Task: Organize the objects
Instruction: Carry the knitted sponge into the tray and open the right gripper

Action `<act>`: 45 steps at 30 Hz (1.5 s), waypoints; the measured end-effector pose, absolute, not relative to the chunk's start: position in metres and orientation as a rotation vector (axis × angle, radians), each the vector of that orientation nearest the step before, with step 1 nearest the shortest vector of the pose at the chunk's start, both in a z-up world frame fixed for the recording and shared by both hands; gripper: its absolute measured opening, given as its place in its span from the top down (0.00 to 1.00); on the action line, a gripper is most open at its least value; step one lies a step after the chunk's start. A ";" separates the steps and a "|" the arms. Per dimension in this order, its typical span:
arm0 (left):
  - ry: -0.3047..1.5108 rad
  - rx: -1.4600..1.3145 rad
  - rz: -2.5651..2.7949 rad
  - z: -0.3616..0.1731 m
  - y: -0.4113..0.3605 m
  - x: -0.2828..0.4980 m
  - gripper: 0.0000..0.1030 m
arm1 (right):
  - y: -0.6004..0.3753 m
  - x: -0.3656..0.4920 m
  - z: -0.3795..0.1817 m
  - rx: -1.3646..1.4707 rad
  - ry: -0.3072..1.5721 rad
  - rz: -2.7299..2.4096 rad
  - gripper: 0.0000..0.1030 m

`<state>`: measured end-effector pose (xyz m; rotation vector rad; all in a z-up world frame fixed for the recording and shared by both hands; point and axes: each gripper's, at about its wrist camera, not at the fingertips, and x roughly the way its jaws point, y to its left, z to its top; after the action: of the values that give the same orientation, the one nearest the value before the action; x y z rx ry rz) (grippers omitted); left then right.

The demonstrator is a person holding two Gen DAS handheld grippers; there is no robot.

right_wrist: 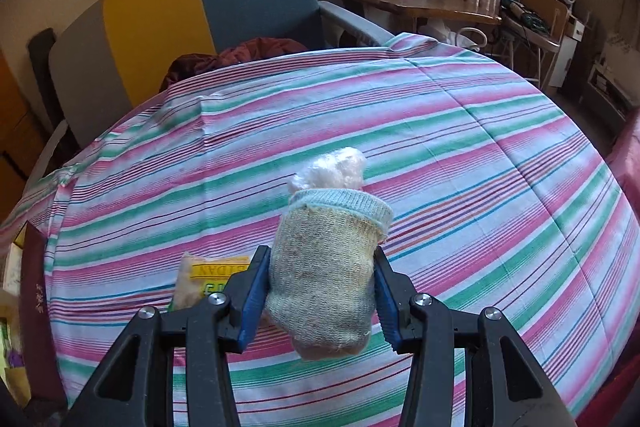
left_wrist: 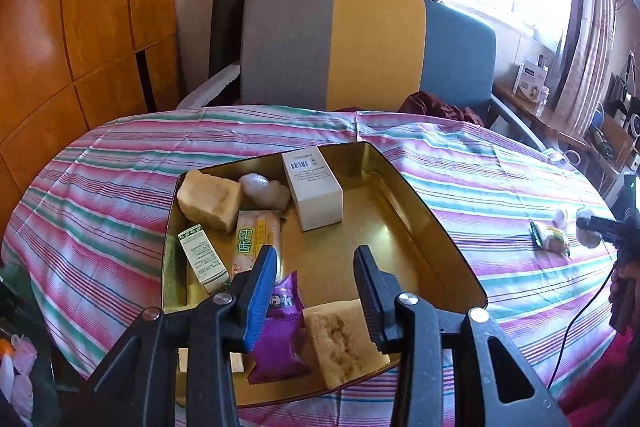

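My left gripper point(left_wrist: 316, 259) is open above the near end of a gold tin tray point(left_wrist: 404, 211) on the striped table. The tray holds a purple snack packet point(left_wrist: 280, 331), two sponge cake pieces point(left_wrist: 210, 201) point(left_wrist: 344, 341), a yellow-orange snack bar point(left_wrist: 256, 239), a white box point(left_wrist: 314, 189), a small green-white box point(left_wrist: 202, 259) and a pale wrapped lump point(left_wrist: 264, 189). My right gripper point(right_wrist: 320, 267) is shut on a rolled grey-beige sock point(right_wrist: 328, 267) with a light blue cuff, held above the table. A yellow snack packet point(right_wrist: 208, 279) lies just left of it.
A striped cloth point(right_wrist: 460, 131) covers the round table. A grey, yellow and blue chair point(left_wrist: 360, 47) stands behind it with dark red cloth on the seat. In the left wrist view, a packet point(left_wrist: 554, 237) and small white items lie at the table's right. A dark red tin lid point(right_wrist: 38, 307) stands at the left.
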<state>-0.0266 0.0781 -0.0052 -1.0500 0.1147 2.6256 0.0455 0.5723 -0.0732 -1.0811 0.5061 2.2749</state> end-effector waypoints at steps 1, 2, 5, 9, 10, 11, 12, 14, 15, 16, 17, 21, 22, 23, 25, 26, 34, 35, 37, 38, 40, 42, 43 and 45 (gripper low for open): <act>0.109 -1.052 2.628 -0.006 0.077 -0.026 0.61 | 0.570 0.045 -0.070 -1.080 0.502 2.285 0.53; 0.104 -1.057 2.627 -0.007 0.076 -0.027 0.61 | 0.566 0.044 -0.065 -1.077 0.499 2.302 0.53; 0.095 -1.070 2.626 -0.010 0.074 -0.029 0.61 | 0.550 0.040 -0.053 -1.086 0.482 2.360 0.53; 0.090 -1.076 2.623 -0.012 0.073 -0.029 0.61 | 0.509 0.025 -0.037 -1.116 0.443 2.479 0.53; 0.090 -1.076 2.623 -0.012 0.073 -0.028 0.61 | 0.498 0.020 -0.034 -1.125 0.432 2.513 0.53; 0.090 -1.077 2.623 -0.012 0.073 -0.028 0.61 | 0.483 0.015 -0.030 -1.135 0.420 2.552 0.53; 0.090 -1.080 2.621 -0.012 0.073 -0.028 0.61 | 0.467 0.008 -0.026 -1.149 0.407 2.595 0.53; 0.087 -1.084 2.619 -0.014 0.071 -0.028 0.61 | 0.437 -0.002 -0.021 -1.172 0.376 2.665 0.53; 0.085 -1.087 2.619 -0.014 0.071 -0.028 0.61 | 0.420 -0.009 -0.018 -1.188 0.356 2.705 0.53; 0.083 -1.091 2.617 -0.015 0.070 -0.029 0.61 | 0.405 -0.014 -0.016 -1.202 0.339 2.736 0.53; 0.082 -1.093 2.616 -0.016 0.069 -0.029 0.61 | 0.389 -0.020 -0.014 -1.219 0.322 2.771 0.53; 0.083 -1.098 2.617 -0.017 0.066 -0.029 0.61 | 0.333 -0.042 -0.012 -1.285 0.254 2.879 0.53; 0.082 -1.102 2.618 -0.018 0.064 -0.030 0.61 | 0.322 -0.048 -0.012 -1.300 0.237 2.897 0.53; 0.079 -1.106 2.618 -0.019 0.063 -0.030 0.61 | 0.311 -0.053 -0.012 -1.314 0.220 2.915 0.53; 0.072 -1.115 2.621 -0.021 0.059 -0.031 0.61 | 0.292 -0.063 -0.014 -1.341 0.170 2.938 0.53; 0.070 -1.120 2.621 -0.022 0.058 -0.032 0.61 | 0.282 -0.069 -0.016 -1.358 0.141 2.947 0.53; 0.035 -1.155 2.629 -0.029 0.042 -0.039 0.61 | 0.235 -0.108 -0.038 -1.474 -0.045 2.920 0.53; 0.029 -1.161 2.629 -0.031 0.041 -0.040 0.61 | 0.232 -0.111 -0.040 -1.483 -0.069 2.913 0.53; 0.021 -1.168 2.630 -0.033 0.038 -0.041 0.61 | 0.227 -0.117 -0.045 -1.500 -0.101 2.897 0.52; 0.018 -1.171 2.630 -0.034 0.037 -0.041 0.61 | 0.225 -0.121 -0.048 -1.506 -0.124 2.886 0.52; 0.011 -1.178 2.628 -0.036 0.036 -0.043 0.61 | 0.221 -0.128 -0.055 -1.516 -0.173 2.859 0.52; 0.006 -1.185 2.628 -0.037 0.034 -0.044 0.61 | 0.220 -0.135 -0.060 -1.525 -0.203 2.833 0.51; 0.004 -1.189 2.628 -0.038 0.034 -0.044 0.61 | 0.219 -0.138 -0.062 -1.521 -0.212 2.827 0.50; 0.000 -1.196 2.631 -0.040 0.032 -0.046 0.61 | 0.218 -0.143 -0.065 -1.507 -0.228 2.815 0.46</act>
<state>-0.0457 0.0321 -0.0401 -1.1964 0.0003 2.6306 -0.1426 0.2181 -0.0645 -1.5070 -0.2277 2.8150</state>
